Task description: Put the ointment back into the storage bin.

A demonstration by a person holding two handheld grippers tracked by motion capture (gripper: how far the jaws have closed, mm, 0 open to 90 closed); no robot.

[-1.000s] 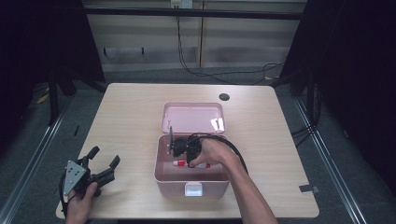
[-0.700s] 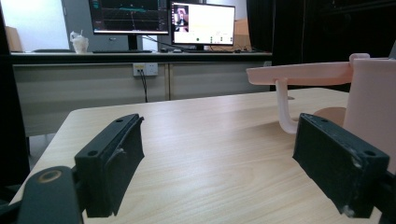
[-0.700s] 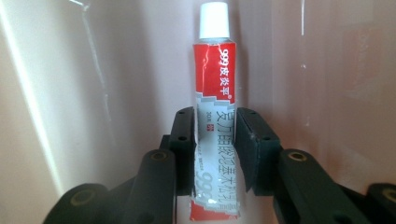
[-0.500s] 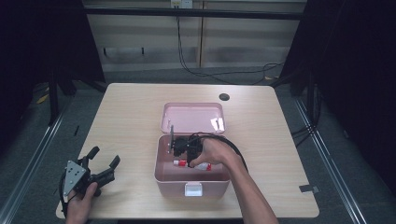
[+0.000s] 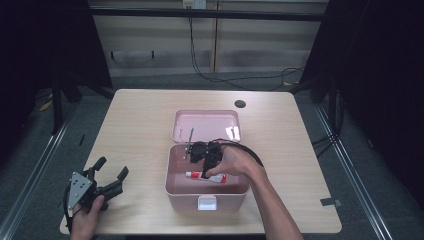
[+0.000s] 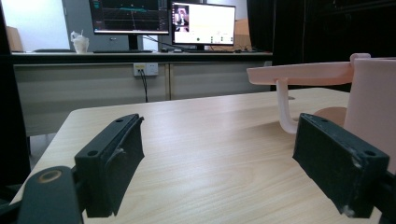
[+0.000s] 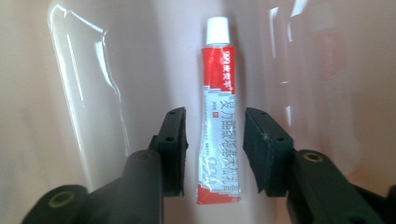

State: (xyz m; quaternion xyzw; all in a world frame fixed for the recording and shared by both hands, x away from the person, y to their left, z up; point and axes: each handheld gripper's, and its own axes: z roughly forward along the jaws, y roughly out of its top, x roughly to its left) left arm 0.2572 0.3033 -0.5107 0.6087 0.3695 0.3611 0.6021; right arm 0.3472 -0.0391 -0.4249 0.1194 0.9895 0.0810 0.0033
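- Tube of red and white, with a white cap, lies flat on the floor of the pink box, lengthwise between the two jaws of the right claw
- In the right claw's own view the jaws stand a little apart on either side of the tube, a narrow gap showing between each pad and the tube's sides; the pads do not press on it, so the claw has hold of nothing
- The right claw's jaws have just been opening, with the tube lying between them
- The tube's capped end points away from the right claw, past the jaw tips; its crimped flat end lies nearer the claw's body
- In the high view the right claw reaches down into the open box, the hand just behind it, and the tube lies just beneath it
- The box's lid is folded back flat on the table, on the far side of the right claw
- The left claw rests low at the table's near edge, well apart from the box, which stands off to its right side
- In its own view the left claw has its jaws spread wide with only bare table between them, holding nothing; the box wall and the raised lid edge stand just beyond its right jaw
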